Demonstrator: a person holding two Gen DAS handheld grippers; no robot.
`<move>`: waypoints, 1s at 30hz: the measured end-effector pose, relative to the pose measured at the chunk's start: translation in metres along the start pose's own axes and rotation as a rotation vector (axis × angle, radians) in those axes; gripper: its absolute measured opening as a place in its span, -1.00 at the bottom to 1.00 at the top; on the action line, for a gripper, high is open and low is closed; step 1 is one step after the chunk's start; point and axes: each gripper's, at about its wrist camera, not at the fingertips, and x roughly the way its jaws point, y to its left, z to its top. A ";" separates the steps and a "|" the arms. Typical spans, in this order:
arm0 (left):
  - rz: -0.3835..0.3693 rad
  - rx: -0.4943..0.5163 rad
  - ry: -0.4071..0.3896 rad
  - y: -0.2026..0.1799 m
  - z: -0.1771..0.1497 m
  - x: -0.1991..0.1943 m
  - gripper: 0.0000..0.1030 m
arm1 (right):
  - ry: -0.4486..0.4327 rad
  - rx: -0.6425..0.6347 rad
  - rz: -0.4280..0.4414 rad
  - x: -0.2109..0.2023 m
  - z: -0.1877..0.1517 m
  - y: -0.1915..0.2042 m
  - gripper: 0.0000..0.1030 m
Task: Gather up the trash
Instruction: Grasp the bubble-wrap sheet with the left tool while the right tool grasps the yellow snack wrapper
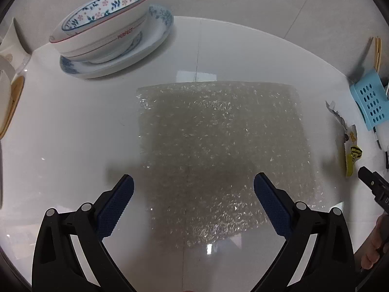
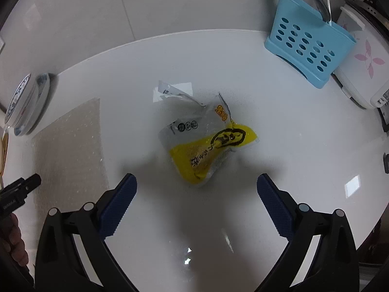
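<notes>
- On the glossy white table point(image 2: 279, 126), a torn yellow-and-clear snack wrapper point(image 2: 206, 141) lies crumpled just ahead of the right gripper point(image 2: 195, 182), whose jaws are spread wide and hold nothing.
- Beneath the left gripper point(image 1: 193, 182), likewise wide open and empty, a flat bubble wrap sheet point(image 1: 218, 150) is spread.
- A raised fold of the thin, slippery wrapper is best pinched; the sheet should be taken by an edge.
- Stacked floral porcelain bowls point(image 1: 104, 26) and a perforated blue plastic utensil holder point(image 2: 306, 41) should be avoided.
</notes>
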 end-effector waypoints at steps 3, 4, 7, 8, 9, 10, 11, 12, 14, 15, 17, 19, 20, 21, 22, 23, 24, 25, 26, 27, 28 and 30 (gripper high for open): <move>-0.002 -0.005 0.034 -0.003 0.010 0.014 0.88 | 0.021 0.025 -0.012 0.016 0.018 -0.003 0.84; 0.005 -0.003 0.039 -0.004 0.012 0.017 0.88 | 0.027 0.030 -0.020 0.021 0.022 -0.004 0.84; 0.024 0.008 0.063 -0.009 0.018 0.026 0.87 | 0.058 0.045 -0.017 0.037 0.031 -0.006 0.79; 0.033 0.008 0.072 -0.010 0.018 0.029 0.86 | 0.072 0.057 -0.013 0.043 0.033 -0.008 0.76; 0.047 0.014 0.073 -0.012 0.020 0.031 0.85 | 0.085 0.069 -0.007 0.048 0.033 -0.010 0.72; 0.058 0.021 0.072 -0.014 0.020 0.031 0.84 | 0.096 0.082 0.003 0.053 0.034 -0.011 0.70; 0.065 0.029 0.067 -0.016 0.020 0.032 0.81 | 0.102 0.090 0.009 0.056 0.034 -0.013 0.61; 0.075 0.036 0.065 -0.018 0.019 0.032 0.81 | 0.107 0.093 0.012 0.058 0.034 -0.013 0.53; 0.083 0.037 0.065 -0.022 0.020 0.033 0.74 | 0.105 0.090 0.011 0.060 0.034 -0.013 0.46; 0.085 0.035 0.066 -0.023 0.020 0.032 0.71 | 0.104 0.085 0.009 0.060 0.034 -0.013 0.41; 0.089 0.034 0.075 -0.027 0.021 0.032 0.54 | 0.097 0.071 0.027 0.060 0.034 -0.014 0.30; 0.091 0.041 0.084 -0.029 0.020 0.030 0.40 | 0.096 0.071 0.025 0.060 0.035 -0.016 0.18; 0.090 0.045 0.092 -0.031 0.020 0.030 0.30 | 0.095 0.075 0.028 0.059 0.035 -0.017 0.10; 0.090 0.044 0.099 -0.033 0.022 0.030 0.25 | 0.093 0.076 0.031 0.058 0.036 -0.018 0.01; 0.093 0.038 0.106 -0.034 0.023 0.030 0.19 | 0.094 0.074 0.037 0.058 0.036 -0.019 -0.02; 0.094 0.032 0.111 -0.034 0.023 0.030 0.14 | 0.095 0.074 0.044 0.058 0.036 -0.020 -0.09; 0.093 0.028 0.114 -0.034 0.024 0.030 0.12 | 0.097 0.073 0.047 0.058 0.036 -0.021 -0.14; 0.093 0.030 0.115 -0.034 0.025 0.028 0.09 | 0.097 0.075 0.052 0.058 0.036 -0.022 -0.22; 0.094 0.035 0.114 -0.034 0.024 0.028 0.04 | 0.097 0.074 0.056 0.058 0.035 -0.023 -0.26; 0.096 0.042 0.112 -0.035 0.024 0.027 0.01 | 0.093 0.068 0.056 0.058 0.035 -0.022 -0.35; 0.096 0.043 0.111 -0.036 0.023 0.026 -0.05 | 0.089 0.055 0.055 0.058 0.035 -0.021 -0.40; 0.098 0.045 0.114 -0.038 0.023 0.026 -0.15 | 0.082 0.039 0.059 0.061 0.039 -0.023 -0.48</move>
